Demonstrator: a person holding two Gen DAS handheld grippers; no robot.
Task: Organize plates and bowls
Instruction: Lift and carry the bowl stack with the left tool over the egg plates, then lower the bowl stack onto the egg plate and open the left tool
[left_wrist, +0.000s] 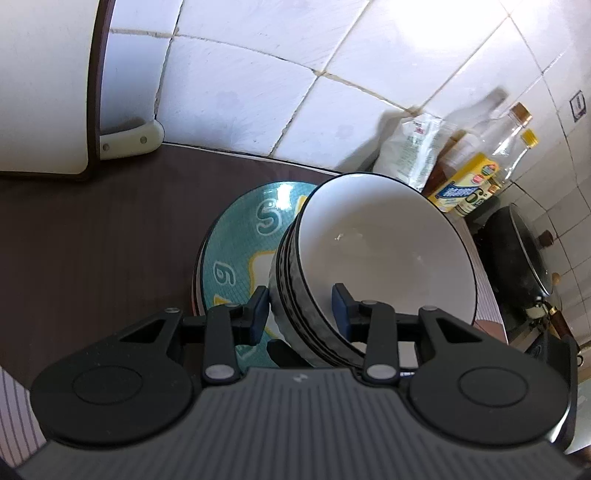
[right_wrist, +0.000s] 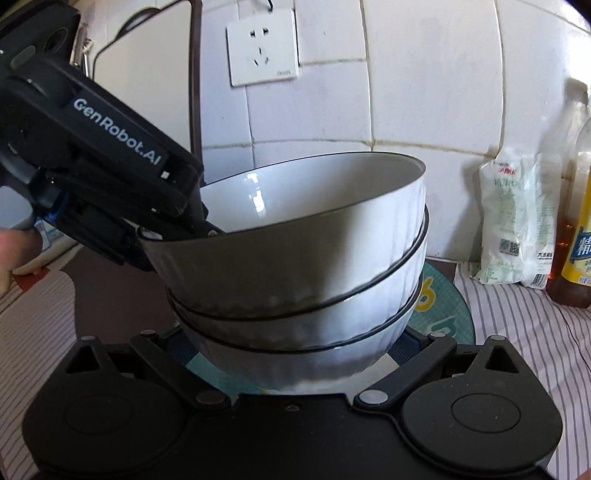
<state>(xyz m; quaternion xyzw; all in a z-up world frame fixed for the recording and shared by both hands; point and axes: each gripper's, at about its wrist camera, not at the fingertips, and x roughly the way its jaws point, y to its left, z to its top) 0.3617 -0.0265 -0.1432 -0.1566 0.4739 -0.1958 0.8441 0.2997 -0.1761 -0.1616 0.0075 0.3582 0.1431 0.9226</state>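
A stack of three white ribbed bowls (right_wrist: 295, 266) with dark rims stands on a teal patterned plate (left_wrist: 240, 236), which tops a small pile of plates on the dark counter. My left gripper (left_wrist: 301, 308) straddles the near rim of the bowl stack (left_wrist: 373, 251), one pad (left_wrist: 258, 314) outside and one inside, with a gap showing at the pads. In the right wrist view the left gripper (right_wrist: 173, 225) reaches the top bowl's left rim. My right gripper's fingers spread wide around the base of the stack; their tips are hidden behind the bowls.
A white salt bag (left_wrist: 410, 151) and oil bottles (left_wrist: 476, 173) stand by the tiled wall at right. A black wok (left_wrist: 517, 251) sits further right. A wall socket (right_wrist: 262, 51) is above the counter. A striped cloth (right_wrist: 517, 332) covers the counter at right. A white appliance (left_wrist: 44, 85) is at left.
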